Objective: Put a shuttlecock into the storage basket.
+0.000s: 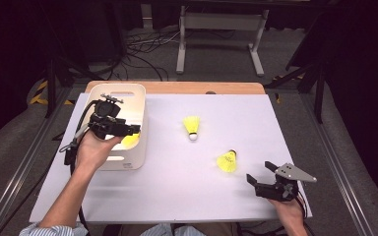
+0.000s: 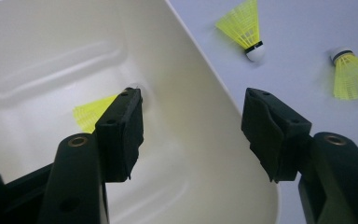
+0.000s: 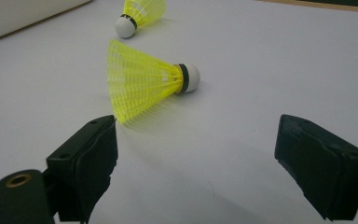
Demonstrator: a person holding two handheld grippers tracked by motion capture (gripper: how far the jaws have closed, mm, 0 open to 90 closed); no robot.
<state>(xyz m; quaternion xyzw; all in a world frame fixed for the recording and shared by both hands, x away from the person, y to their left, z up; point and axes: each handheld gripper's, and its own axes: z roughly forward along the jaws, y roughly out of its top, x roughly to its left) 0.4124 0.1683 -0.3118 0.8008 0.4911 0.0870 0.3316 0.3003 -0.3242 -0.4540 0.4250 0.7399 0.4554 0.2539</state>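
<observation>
A yellow shuttlecock (image 1: 130, 141) (image 2: 91, 114) lies inside the white bin (image 1: 123, 89) (image 2: 205, 154) at the table's left. My left gripper (image 1: 136, 130) (image 2: 193, 100) hangs over the bin's right wall, open, with nothing between its jaws. One jaw is over the bin and the other over the table. Two more yellow shuttlecocks lie on the white table top: one in the middle (image 1: 192, 127) (image 2: 244, 28) (image 3: 140, 14), one nearer (image 1: 228, 161) (image 2: 354, 77) (image 3: 144, 84). My right gripper (image 1: 259, 171) (image 3: 196, 128) rests open just short of the nearer one, pointing at its skirt.
The white sheet (image 1: 177, 191) covers the table, with a wooden strip (image 1: 177, 87) along the far edge. A corner of the bin (image 3: 23, 16) shows in the right gripper view. Cables and a metal stand (image 1: 221, 29) are on the floor behind.
</observation>
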